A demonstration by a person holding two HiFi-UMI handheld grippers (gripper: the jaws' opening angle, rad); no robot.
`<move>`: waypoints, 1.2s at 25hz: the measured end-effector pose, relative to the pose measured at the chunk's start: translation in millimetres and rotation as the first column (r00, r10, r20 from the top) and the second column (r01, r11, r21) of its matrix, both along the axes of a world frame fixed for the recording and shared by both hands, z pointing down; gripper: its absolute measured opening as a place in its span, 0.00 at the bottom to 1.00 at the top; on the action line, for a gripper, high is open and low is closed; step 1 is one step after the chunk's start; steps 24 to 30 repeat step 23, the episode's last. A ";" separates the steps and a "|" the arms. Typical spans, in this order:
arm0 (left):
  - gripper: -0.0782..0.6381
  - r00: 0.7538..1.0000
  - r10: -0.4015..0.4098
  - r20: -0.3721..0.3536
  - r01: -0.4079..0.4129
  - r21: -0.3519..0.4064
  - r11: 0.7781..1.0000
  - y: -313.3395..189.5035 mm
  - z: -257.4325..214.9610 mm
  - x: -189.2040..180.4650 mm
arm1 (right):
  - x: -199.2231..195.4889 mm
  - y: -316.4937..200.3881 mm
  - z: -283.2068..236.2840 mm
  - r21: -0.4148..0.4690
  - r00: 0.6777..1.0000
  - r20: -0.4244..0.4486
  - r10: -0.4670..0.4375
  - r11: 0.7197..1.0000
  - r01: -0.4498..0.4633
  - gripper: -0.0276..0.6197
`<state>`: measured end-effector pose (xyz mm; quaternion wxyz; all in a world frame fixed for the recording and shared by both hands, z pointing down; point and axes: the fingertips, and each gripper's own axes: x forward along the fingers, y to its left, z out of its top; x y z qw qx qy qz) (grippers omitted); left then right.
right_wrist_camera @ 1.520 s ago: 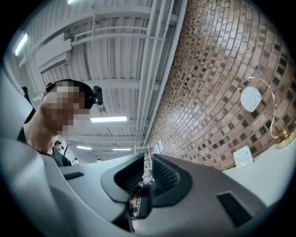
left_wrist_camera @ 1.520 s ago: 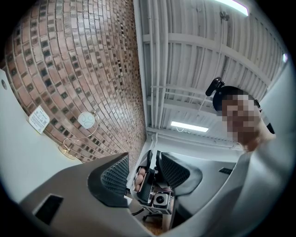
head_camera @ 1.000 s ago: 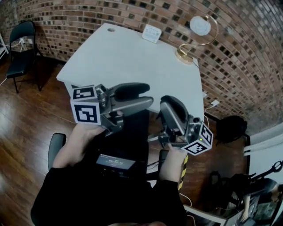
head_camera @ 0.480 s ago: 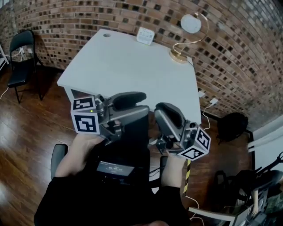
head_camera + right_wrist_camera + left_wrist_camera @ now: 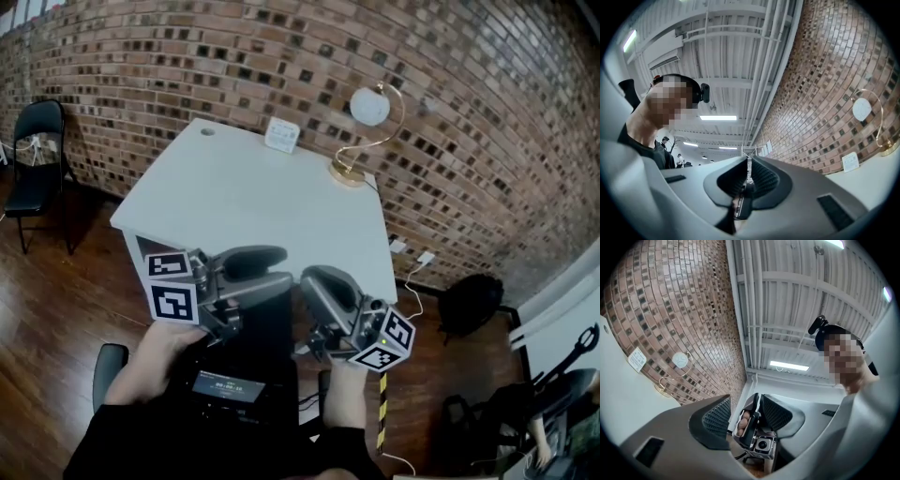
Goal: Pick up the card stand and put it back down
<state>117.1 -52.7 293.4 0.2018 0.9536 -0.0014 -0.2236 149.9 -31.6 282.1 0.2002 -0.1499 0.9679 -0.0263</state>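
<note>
The card stand point(image 5: 281, 134), a small white square, stands at the far edge of the white table point(image 5: 244, 202) against the brick wall; it also shows as a small white card stand point(image 5: 636, 359) in the left gripper view and the same card stand point(image 5: 851, 161) in the right gripper view. Both grippers hang close to my body, short of the table's near edge, tips turned toward each other. My left gripper point(image 5: 281, 270) is open and empty point(image 5: 745, 414). The right gripper point(image 5: 311, 286) has its jaws closing to a thin slit with nothing between them point(image 5: 749, 176).
A gold arc lamp point(image 5: 361, 131) with a round white shade stands right of the card stand. A black folding chair point(image 5: 33, 150) is at the far left on the wood floor. A black bag point(image 5: 473, 300) lies right of the table.
The head view has tilted up, so table and grippers sit lower and smaller in frame with more brick wall showing. Both grippers keep facing each other near my body.
</note>
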 end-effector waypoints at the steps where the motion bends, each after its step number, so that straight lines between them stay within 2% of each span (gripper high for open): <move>1: 0.40 1.000 -0.001 0.000 0.001 0.003 1.000 0.6 -0.3 -0.2 | -0.9 0.1 0.4 0.001 1.000 -0.002 -0.003 1.000 0.003 0.11; 8: 0.40 1.000 -0.002 -0.003 0.002 0.008 1.000 1.7 -3.8 -0.2 | -3.4 6.2 -3.5 0.029 1.000 -0.018 -0.014 0.999 0.015 0.10; 30: 0.40 1.000 -0.005 -0.001 0.005 -0.003 1.000 0.1 -5.0 -0.7 | -5.0 4.1 -5.2 0.027 1.000 -0.026 -0.018 0.999 0.018 0.10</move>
